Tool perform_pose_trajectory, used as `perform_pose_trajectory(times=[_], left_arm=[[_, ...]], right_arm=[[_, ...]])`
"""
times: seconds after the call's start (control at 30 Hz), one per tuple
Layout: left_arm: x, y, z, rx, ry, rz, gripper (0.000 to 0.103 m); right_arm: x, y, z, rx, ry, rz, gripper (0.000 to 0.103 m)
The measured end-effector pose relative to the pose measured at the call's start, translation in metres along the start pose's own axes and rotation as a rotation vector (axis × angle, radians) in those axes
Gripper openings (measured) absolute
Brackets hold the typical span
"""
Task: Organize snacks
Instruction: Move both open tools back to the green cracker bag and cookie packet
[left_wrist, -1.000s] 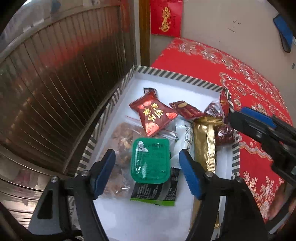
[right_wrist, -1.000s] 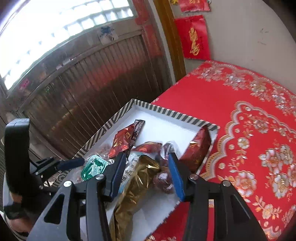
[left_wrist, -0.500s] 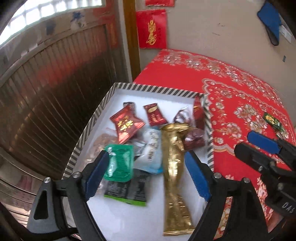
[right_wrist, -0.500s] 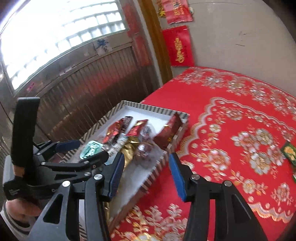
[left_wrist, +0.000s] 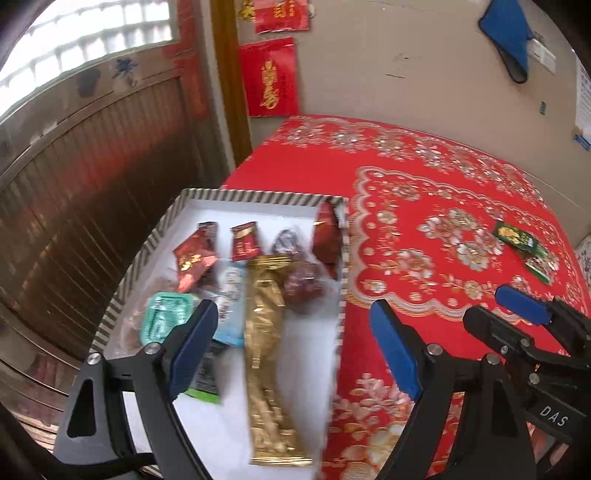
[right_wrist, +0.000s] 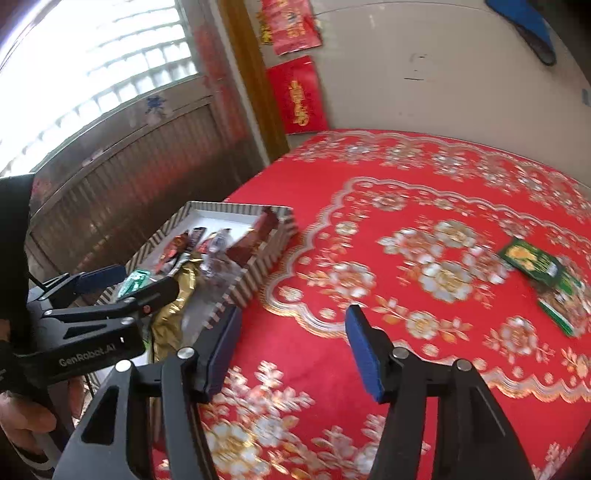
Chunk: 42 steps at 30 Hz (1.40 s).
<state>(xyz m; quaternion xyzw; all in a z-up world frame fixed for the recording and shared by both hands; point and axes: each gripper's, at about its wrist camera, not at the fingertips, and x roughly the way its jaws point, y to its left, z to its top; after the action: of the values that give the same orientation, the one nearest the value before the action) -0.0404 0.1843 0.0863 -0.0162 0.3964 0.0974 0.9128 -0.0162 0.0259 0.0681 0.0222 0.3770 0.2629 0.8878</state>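
Both tongs, the left tongs (left_wrist: 295, 339) and the right tongs (right_wrist: 291, 347), were wide and empty, so the flat green packets (right_wrist: 535, 266) might slip on the desk (right_wrist: 369, 229).

Your left gripper (left_wrist: 295, 350) is spread wide, nothing between the pads, above the striped tray's (left_wrist: 258, 196) right edge. Gold packet (left_wrist: 267, 343) lies lengthwise mid-frame. Green packets (left_wrist: 524, 249) sit right on the red cloth (left_wrist: 424, 221). Right gripper (left_wrist: 517, 314) lower right.

Both grippers are black with blue finger pads (left_wrist: 393, 354), silver screws, white "DAS" and "GenRobot.AI" lettering; bare hand (right_wrist: 22, 421), black sleeve.
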Motion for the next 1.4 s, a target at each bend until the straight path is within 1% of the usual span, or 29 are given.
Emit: perform_pose_trajectory(times=[0.17, 0.3, 0.47, 0.67, 0.8, 0.93, 1.1, 1.17, 1.23, 1.3, 1.4], left_arm=[[-0.005, -0.030, -0.001, 0.010, -0.008, -0.064, 0.088], [-0.008, -0.058, -0.001, 0.051, -0.016, -0.083, 0.089], [-0.010, -0.094, 0.001, 0.078, -0.012, -0.137, 0.089], [-0.007, -0.140, 0.005, 0.104, 0.024, -0.215, 0.089], [-0.002, -0.173, 0.010, 0.147, 0.043, -0.237, 0.089], [0.009, -0.202, 0.016, 0.154, 0.083, -0.272, 0.089], [0.027, -0.226, 0.032, 0.169, 0.121, -0.272, 0.089], [0.039, -0.234, 0.040, 0.152, 0.156, -0.272, 0.089], [0.051, -0.241, 0.050, 0.122, 0.189, -0.288, 0.089], [0.063, -0.250, 0.059, 0.098, 0.215, -0.276, 0.089], [0.083, -0.267, 0.073, 0.059, 0.273, -0.277, 0.089]], right_arm=[[-0.017, -0.030, -0.015, 0.059, -0.002, -0.030, 0.060], [-0.033, -0.055, -0.027, 0.083, -0.002, -0.080, 0.060], [-0.057, -0.084, -0.041, 0.111, -0.014, -0.130, 0.060], [-0.088, -0.137, -0.061, 0.204, -0.034, -0.199, 0.061], [-0.103, -0.165, -0.070, 0.254, -0.035, -0.242, 0.061], [-0.112, -0.181, -0.072, 0.275, -0.034, -0.263, 0.061], [-0.112, -0.191, -0.066, 0.271, -0.025, -0.268, 0.061], [-0.110, -0.197, -0.062, 0.263, -0.015, -0.268, 0.061], [-0.107, -0.203, -0.057, 0.260, -0.002, -0.264, 0.061], [-0.105, -0.210, -0.051, 0.263, 0.001, -0.254, 0.061], [-0.105, -0.220, -0.043, 0.259, -0.003, -0.264, 0.061]])
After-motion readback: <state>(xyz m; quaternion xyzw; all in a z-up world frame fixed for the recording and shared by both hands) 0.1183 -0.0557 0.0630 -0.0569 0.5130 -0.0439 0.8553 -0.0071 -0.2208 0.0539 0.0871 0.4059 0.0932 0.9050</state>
